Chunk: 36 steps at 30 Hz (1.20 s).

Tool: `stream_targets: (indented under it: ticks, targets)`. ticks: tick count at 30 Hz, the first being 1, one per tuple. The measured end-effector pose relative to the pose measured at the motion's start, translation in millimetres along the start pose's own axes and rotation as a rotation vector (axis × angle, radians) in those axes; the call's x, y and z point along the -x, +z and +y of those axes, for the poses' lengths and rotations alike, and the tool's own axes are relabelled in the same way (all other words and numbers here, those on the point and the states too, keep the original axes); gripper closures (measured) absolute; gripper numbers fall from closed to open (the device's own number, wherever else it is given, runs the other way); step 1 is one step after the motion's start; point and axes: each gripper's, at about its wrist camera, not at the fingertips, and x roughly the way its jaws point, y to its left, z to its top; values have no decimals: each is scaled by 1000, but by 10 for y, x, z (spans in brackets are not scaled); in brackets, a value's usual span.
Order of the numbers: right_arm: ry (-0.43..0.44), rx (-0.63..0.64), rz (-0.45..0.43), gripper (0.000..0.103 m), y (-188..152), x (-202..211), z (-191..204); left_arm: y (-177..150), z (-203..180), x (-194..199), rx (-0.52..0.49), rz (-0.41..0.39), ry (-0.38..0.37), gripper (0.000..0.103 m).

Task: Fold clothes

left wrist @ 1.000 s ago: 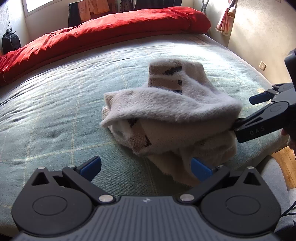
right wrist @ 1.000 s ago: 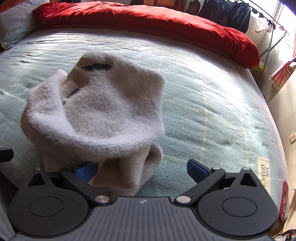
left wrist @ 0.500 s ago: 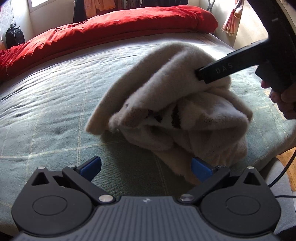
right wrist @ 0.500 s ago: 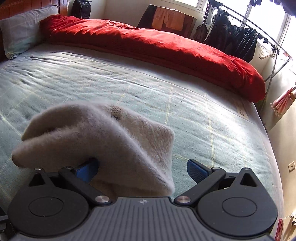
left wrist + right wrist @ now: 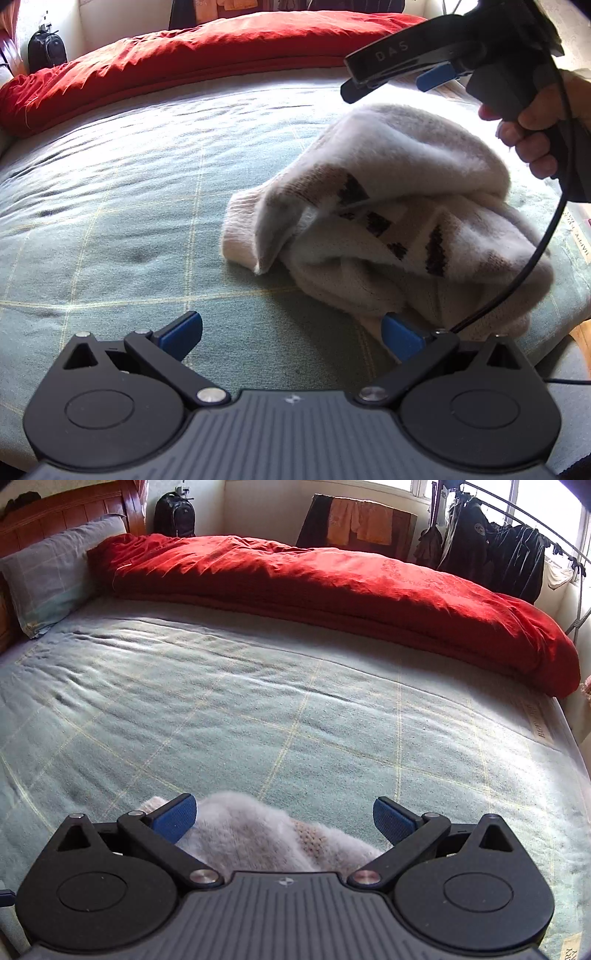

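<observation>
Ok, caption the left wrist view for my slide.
Open left gripper faces a crumpled cream sweater on the green bedspread; open right gripper hovers above.

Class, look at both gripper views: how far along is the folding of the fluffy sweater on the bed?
Done: little, since the sweater lies bunched in a loose heap on the bed sheet, one flap thrown over. In hand: nothing; the right gripper hovers above it and the left gripper sits open at its edge. Left: spreading it flat, then folding it neatly.
</observation>
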Motion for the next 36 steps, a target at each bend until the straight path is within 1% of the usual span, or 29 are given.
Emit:
stream_targets:
  ticks: [3, 6, 9, 14, 18, 19, 20, 22, 24, 28, 31, 34, 36]
  targets:
    - [2, 24, -28, 0, 7, 195, -44, 28, 15, -32, 4, -7, -5, 1]
    - [4, 35, -40, 0, -63, 409, -132, 39, -16, -32, 1, -22, -12, 1]
    - [-1, 49, -2, 0, -194, 569, -236, 60, -58, -6, -2, -44, -7, 1]
    - [-8, 61, 47, 0, -498, 703, -305, 99, -142, 80, -14, -70, -1, 1]
    - [-1, 50, 77, 0, -715, 732, -324, 76, -188, 100, -25, -61, 8, 1]
    - [3, 46, 85, 5, -763, 724, -333, 63, -195, 95, -26, -56, 10, 1]
    - [12, 41, 96, 16, -804, 705, -351, 52, -202, 91, -28, -52, 11, 1]
    - [32, 17, 113, 24, -866, 635, -403, 32, -224, 77, -37, -42, 14, 1]
    - [50, -5, 126, 24, -917, 565, -453, 16, -233, 79, -42, -39, 22, 1]
    - [46, -19, 129, 23, -1000, 558, -503, -8, -212, 77, -39, -34, 20, 1]
    - [20, 17, 124, 23, -1090, 576, -530, -14, -206, 30, -40, -24, 13, 1]
    - [31, 14, 112, 23, -1130, 544, -572, -15, -211, -23, -43, -13, 8, 1]
    - [31, 47, 88, 24, -1093, 517, -527, -12, -231, -20, -42, -19, 4, 1]
